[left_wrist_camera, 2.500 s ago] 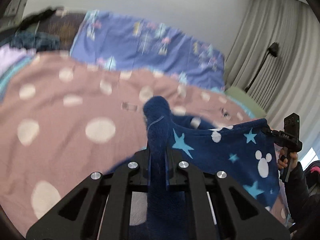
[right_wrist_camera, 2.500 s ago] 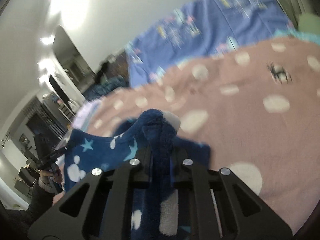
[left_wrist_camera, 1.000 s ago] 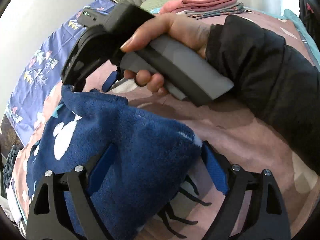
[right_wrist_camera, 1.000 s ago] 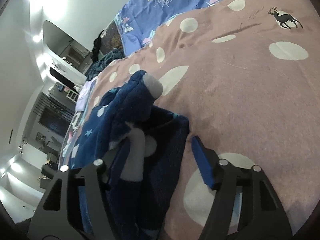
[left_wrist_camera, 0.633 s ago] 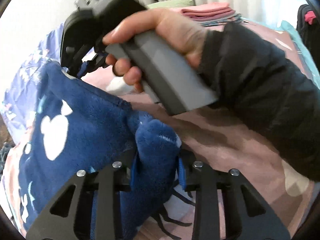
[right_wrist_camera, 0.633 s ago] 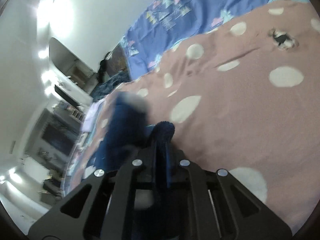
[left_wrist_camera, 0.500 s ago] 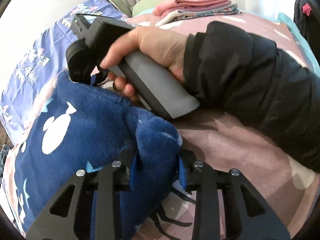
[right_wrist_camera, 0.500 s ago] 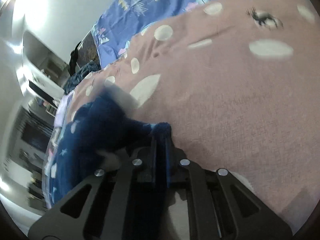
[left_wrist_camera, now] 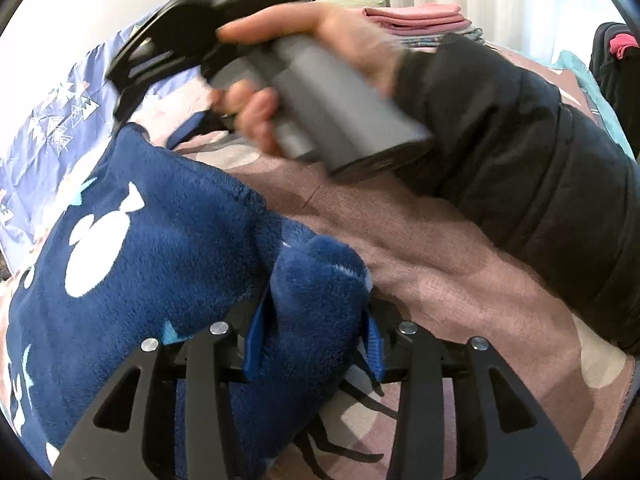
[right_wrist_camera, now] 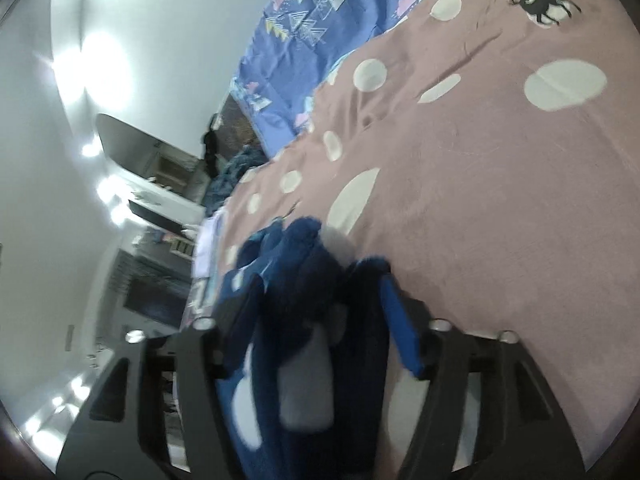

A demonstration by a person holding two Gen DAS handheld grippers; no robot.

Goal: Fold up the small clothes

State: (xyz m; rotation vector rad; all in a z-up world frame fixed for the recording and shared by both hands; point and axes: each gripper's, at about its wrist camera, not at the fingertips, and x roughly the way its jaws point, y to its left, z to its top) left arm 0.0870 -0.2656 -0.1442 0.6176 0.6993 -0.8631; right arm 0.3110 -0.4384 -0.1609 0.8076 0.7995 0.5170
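A dark blue fleece garment (left_wrist_camera: 152, 248) with white shapes and pale stars lies on the pink dotted bedspread (left_wrist_camera: 460, 280). My left gripper (left_wrist_camera: 312, 344) has a thick bunched fold of it filling the gap between its blue pads, and its jaws are opening. In the right wrist view, my right gripper (right_wrist_camera: 320, 320) stands over the garment's (right_wrist_camera: 304, 264) other end. Its jaws are opening, with loose fleece lying between the parted blue pads. The left wrist view shows a hand (left_wrist_camera: 332, 40) in a black sleeve holding that right tool above the garment's far corner, blurred.
Folded pink and patterned clothes (left_wrist_camera: 416, 16) are stacked at the back near the curtains. A blue patterned sheet (right_wrist_camera: 320, 20) lies along the wall behind the bedspread (right_wrist_camera: 500, 200). Dark clothes (right_wrist_camera: 236, 164) are heaped at the bed's far left corner.
Both grippers closed on folds of the garment about half a second ago. Now the right pads stand apart again and the left pads are slightly wider. The right tool has lifted and blurred.
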